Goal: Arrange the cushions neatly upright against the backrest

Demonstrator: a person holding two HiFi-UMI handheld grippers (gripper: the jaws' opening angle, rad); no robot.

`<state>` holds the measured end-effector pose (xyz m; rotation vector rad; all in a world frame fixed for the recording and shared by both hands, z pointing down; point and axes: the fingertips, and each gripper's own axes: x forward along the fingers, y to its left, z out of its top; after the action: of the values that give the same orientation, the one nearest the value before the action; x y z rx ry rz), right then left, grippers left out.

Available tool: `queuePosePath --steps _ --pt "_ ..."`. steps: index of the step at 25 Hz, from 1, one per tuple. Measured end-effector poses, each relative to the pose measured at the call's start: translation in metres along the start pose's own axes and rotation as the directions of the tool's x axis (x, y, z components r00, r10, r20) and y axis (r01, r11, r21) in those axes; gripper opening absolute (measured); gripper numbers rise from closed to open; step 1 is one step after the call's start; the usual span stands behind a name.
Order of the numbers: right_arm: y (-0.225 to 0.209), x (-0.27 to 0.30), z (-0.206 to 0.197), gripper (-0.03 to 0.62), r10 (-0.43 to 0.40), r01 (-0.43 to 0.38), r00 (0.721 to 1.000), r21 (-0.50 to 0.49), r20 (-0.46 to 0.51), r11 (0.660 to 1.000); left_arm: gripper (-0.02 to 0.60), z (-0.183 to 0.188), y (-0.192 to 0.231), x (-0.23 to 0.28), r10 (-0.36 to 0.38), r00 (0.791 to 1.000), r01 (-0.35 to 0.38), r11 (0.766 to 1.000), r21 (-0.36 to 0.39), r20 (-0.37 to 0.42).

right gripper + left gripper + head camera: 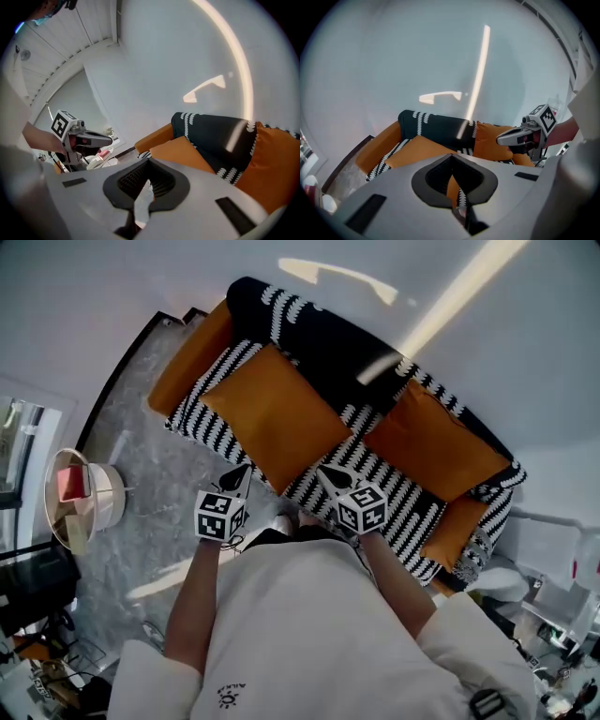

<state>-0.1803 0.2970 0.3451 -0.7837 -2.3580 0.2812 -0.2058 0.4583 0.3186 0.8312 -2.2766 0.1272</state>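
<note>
Your left tongs [239, 476] and right tongs [334, 476] are both pinched closed on nothing. The flat cushion [277, 413] lies just ahead of them. Open wide, grip its near edge towards both corners, and tip it up against the backrest [328, 338].

Closed and empty: left gripper [242, 474] and right gripper [330, 476], side by side.
Both point forward and downward with jaws together on nothing; the left forearm [192, 596] and right forearm [398, 582] reach out from the torso.
</note>
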Motion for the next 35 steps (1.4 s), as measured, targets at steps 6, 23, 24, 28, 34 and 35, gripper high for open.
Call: queuePosePath --steps 6,23,24,28,34,35 --pt "-0.023 0.015 0.004 0.023 -0.002 0.003 1.000 0.071 -0.010 0.997 0.017 0.024 0.023 0.016 0.009 1.000 -0.009 1.000 0.012 -0.012" --pt "-0.023 0.091 -0.015 0.023 -0.303 0.303 0.952 0.275 -0.043 0.913 0.017 0.030 0.190 0.098 -0.192 0.955 0.247 0.937 0.246 -0.224" --pt "-0.016 0.098 -0.016 0.023 -0.324 0.322 0.945 0.298 -0.044 0.899 0.017 0.029 0.201 0.100 -0.213 0.949 0.271 0.928 0.256 -0.233" --pt "0.005 0.128 -0.016 0.023 -0.413 0.404 0.909 0.364 -0.057 0.839 0.017 0.028 0.247 0.107 -0.265 0.926 0.339 0.897 0.284 -0.268" --pt "0.014 0.132 -0.020 0.023 -0.522 0.508 0.848 0.416 -0.088 0.754 0.017 0.009 0.279 0.134 -0.309 0.875 0.428 0.854 0.296 -0.373" --pt "0.014 0.129 -0.025 0.023 -0.537 0.523 0.838 0.428 -0.098 0.738 0.017 0.006 0.282 0.140 -0.312 0.867 0.437 0.851 0.291 -0.388"
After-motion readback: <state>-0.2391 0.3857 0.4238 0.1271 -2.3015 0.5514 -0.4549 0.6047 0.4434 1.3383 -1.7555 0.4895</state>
